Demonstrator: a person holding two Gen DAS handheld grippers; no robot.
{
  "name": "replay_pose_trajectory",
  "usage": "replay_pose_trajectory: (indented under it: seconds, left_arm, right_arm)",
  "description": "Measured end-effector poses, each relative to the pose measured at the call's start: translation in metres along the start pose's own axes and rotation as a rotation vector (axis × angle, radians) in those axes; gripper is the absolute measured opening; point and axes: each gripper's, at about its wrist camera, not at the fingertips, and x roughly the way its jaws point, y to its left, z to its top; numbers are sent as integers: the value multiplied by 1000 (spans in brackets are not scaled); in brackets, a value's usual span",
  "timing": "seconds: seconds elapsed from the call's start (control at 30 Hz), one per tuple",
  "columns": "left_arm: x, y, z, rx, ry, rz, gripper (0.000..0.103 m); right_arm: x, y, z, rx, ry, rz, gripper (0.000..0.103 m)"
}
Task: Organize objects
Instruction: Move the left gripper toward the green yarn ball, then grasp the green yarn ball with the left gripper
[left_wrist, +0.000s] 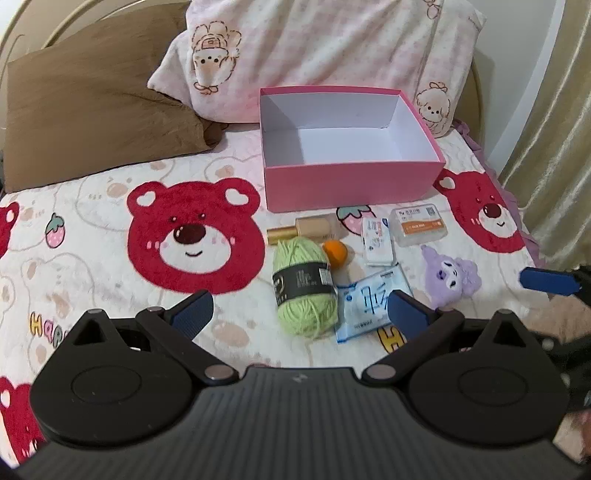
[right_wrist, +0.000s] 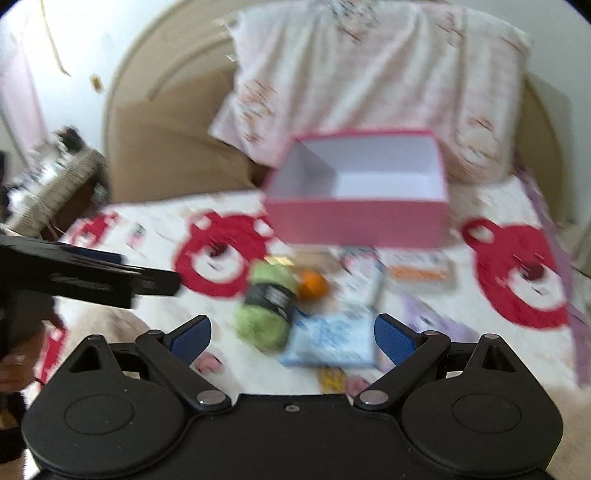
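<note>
An open, empty pink box (left_wrist: 351, 184) stands on the bed near the pillows; it also shows blurred in the right wrist view (right_wrist: 358, 221). In front of it lie a green yarn ball (left_wrist: 304, 291), a small orange (left_wrist: 335, 253), a beige bottle with a gold cap (left_wrist: 306, 229), a white packet (left_wrist: 376, 242), a clear case with an orange label (left_wrist: 419, 226), a blue wipes pack (left_wrist: 369, 304) and a purple plush (left_wrist: 450, 280). My left gripper (left_wrist: 299, 314) is open and empty, just short of the yarn. My right gripper (right_wrist: 291, 339) is open and empty above the blue pack (right_wrist: 332, 339).
The bedsheet (left_wrist: 110, 258) has red bear prints. A brown pillow (left_wrist: 96, 99) and a pink patterned pillow (left_wrist: 314, 51) lean on the headboard behind the box. A curtain (left_wrist: 554, 147) hangs at the right. The right gripper's fingertip (left_wrist: 543, 282) shows at the left view's right edge.
</note>
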Motion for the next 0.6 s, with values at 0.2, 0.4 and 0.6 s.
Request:
replay_pose_trajectory:
  seconds: [0.2,0.4,0.6]
  left_arm:
    - [18,11,31,-45,9,-80,100]
    - [50,9,46,-23,23,-110,100]
    - [99,19,45,-89,93,-93,96]
  right_arm:
    - [40,14,16,-119,12,-18,97]
    - [82,9,27,-85,98,34,97]
    - [125,25,22,-159,183,65,97]
